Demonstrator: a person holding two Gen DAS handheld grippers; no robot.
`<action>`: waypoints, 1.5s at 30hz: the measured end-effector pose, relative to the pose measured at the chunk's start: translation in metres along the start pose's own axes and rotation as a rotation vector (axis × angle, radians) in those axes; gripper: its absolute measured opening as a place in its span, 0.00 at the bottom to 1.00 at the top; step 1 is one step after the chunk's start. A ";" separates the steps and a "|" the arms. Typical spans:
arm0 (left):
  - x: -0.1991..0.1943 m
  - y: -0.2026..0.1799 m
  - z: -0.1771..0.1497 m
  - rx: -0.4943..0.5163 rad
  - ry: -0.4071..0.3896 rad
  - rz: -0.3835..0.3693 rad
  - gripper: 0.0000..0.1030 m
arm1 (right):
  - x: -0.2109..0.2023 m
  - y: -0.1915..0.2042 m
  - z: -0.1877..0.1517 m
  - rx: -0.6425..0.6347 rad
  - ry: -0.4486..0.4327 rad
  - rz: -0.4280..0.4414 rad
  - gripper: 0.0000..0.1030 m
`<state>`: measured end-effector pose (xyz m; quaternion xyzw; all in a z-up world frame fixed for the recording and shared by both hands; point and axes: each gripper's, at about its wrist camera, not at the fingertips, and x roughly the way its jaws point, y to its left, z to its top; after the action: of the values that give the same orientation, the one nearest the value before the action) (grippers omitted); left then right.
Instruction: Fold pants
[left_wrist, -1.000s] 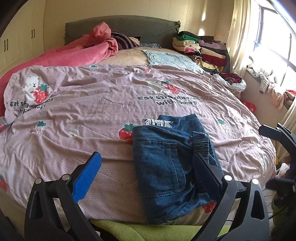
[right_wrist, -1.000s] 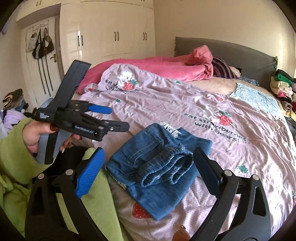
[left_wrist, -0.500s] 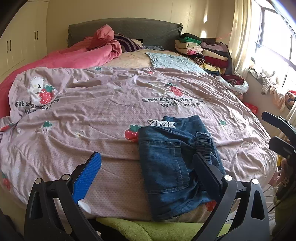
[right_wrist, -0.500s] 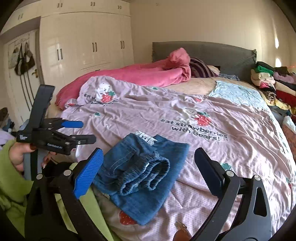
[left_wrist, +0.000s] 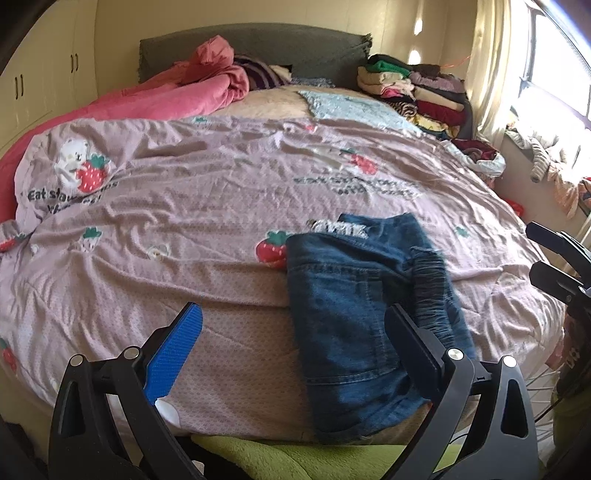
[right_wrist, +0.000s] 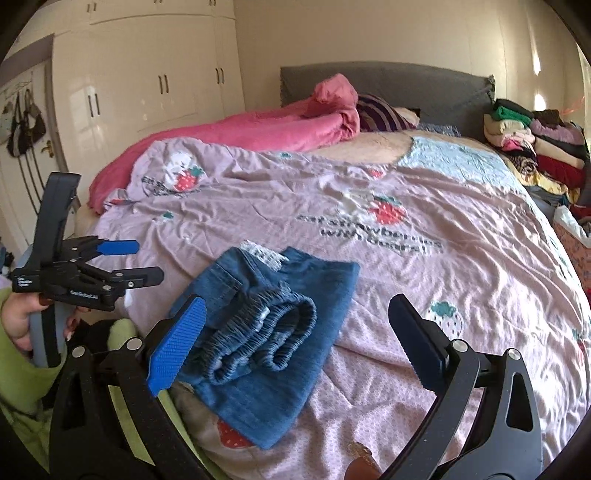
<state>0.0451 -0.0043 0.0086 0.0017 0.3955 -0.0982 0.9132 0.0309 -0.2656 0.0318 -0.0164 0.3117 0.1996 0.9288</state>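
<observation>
The bed (left_wrist: 184, 206) is filling both views, its pink strawberry-print cover (right_wrist: 424, 258) lying rumpled across it. Near the front edge the pants (left_wrist: 351, 295) are resting in a compact folded bundle of blue denim, the elastic waistband (right_wrist: 266, 332) curling on top and a frayed white hem (left_wrist: 338, 229) peeking out at the far side.

Denim like this is looking soft but fairly thick, so it is likely holding a crease and not sliding much on the cover; the layered edge beside the waistband seems the safest place to pinch, taking all the plies at once.

The left gripper (left_wrist: 291, 354) is hovering above the front edge with its fingers spread wide, pinching nothing. The right gripper (right_wrist: 295, 354) is hanging over the bundle, fingers likewise spread and empty.

Compared with a second ago, both grippers are sitting higher and further back, and the pants are lying as they did, untouched.
</observation>
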 end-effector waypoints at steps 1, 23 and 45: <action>0.002 0.001 -0.001 -0.005 -0.003 0.006 0.96 | 0.003 -0.002 -0.001 0.006 0.010 -0.003 0.91; 0.079 0.003 -0.015 -0.104 0.133 -0.121 0.96 | 0.099 -0.031 -0.030 0.203 0.262 0.146 0.68; 0.090 -0.034 -0.003 -0.004 0.147 -0.185 0.51 | 0.118 -0.019 -0.022 0.155 0.216 0.263 0.26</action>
<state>0.0965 -0.0528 -0.0559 -0.0294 0.4602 -0.1807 0.8687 0.1109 -0.2437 -0.0564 0.0749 0.4238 0.2917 0.8542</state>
